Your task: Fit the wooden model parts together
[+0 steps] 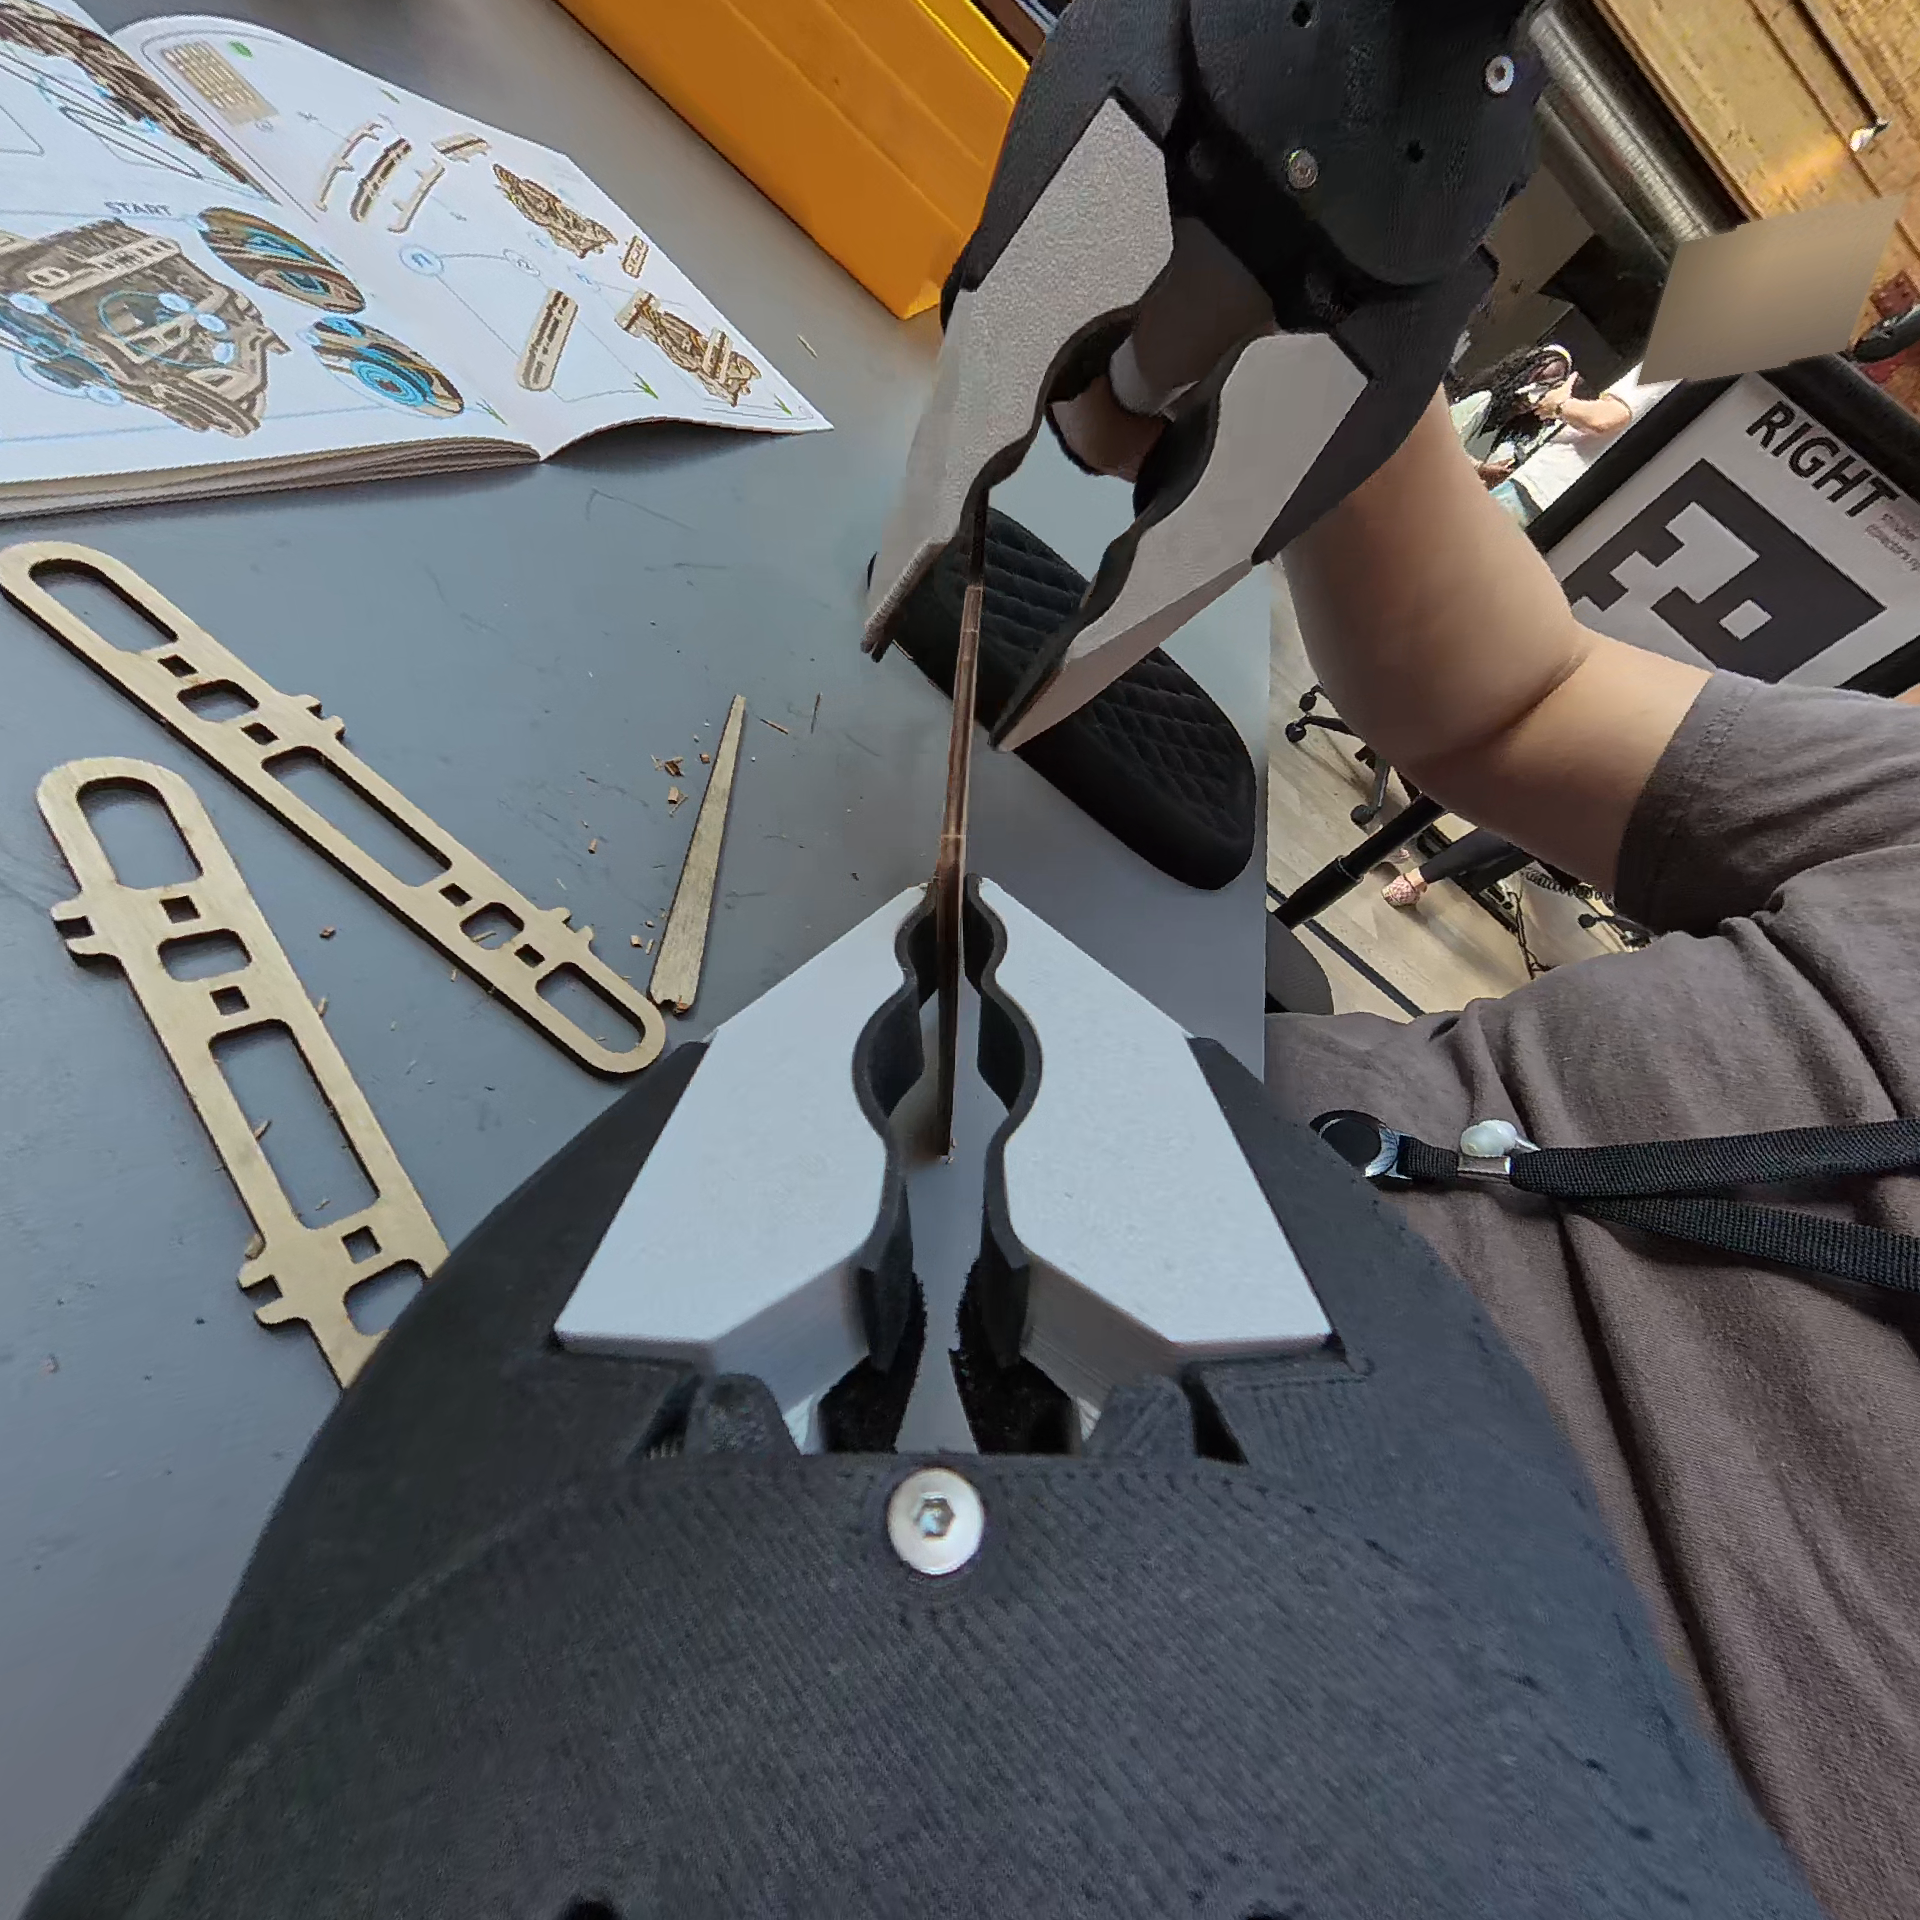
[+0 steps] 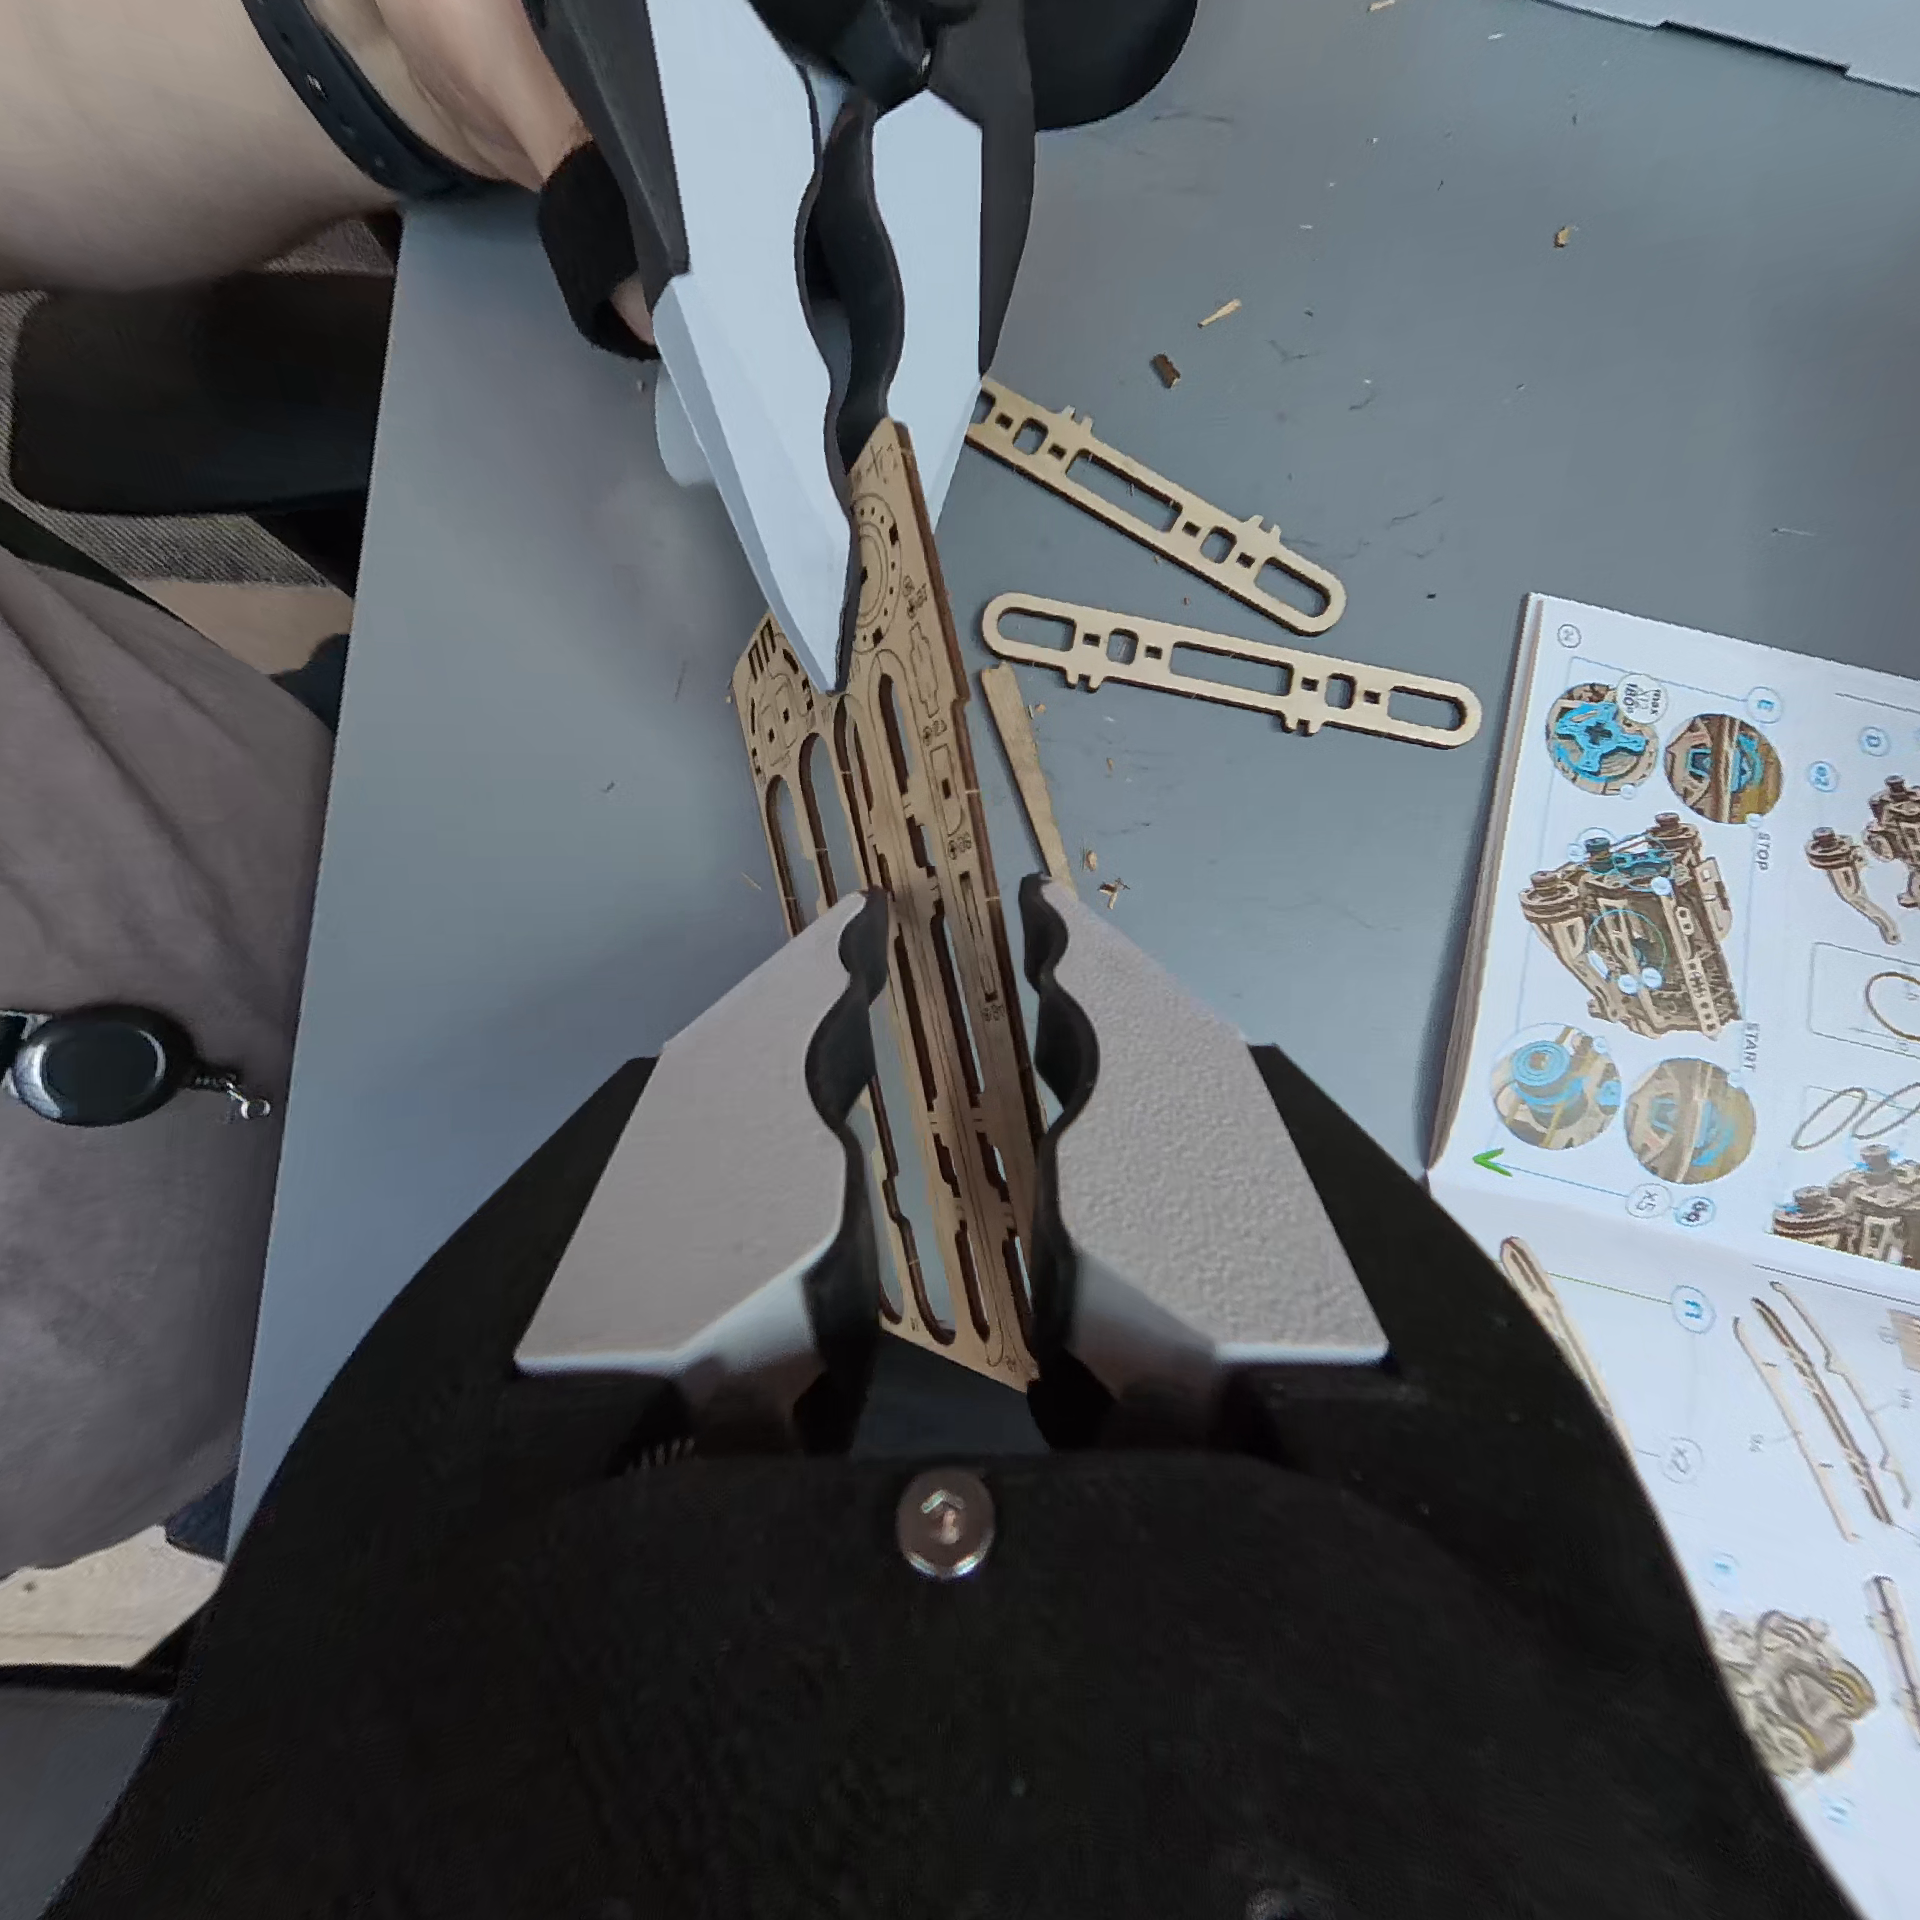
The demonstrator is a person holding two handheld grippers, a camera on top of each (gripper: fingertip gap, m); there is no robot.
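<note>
My left gripper [image 1: 943, 904] is pinched shut on the wooden sheet [image 1: 954, 935], which I see edge-on, a thin brown line running straight out from between my fingertips. At its far end my right gripper [image 1: 935, 675] comes in from above with its fingers spread, the sheet's edge lying along the inside of one of them.

From my right wrist, the same sheet [image 2: 940, 1049] shows its flat face, full of cut-out slots, passing between my open fingers [image 2: 769, 1122]; I can't tell whether either pad actually touches it. Beyond my tips, the left gripper [image 2: 844, 665] reaches down toward me and clamps the sheet's far part.

Out past the left gripper, to its left, two loose slotted strips [image 1: 239, 1039] [image 1: 332, 790] lie flat on the grey table [image 1: 520, 623], near each other but apart. A thin wooden sliver [image 1: 701, 862] lies just beside the farther strip's end, with small chips scattered round it. Farther still, an open instruction booklet [image 1: 343, 281] rests on the table, and behind that a yellow bin [image 1: 821, 114].
</note>
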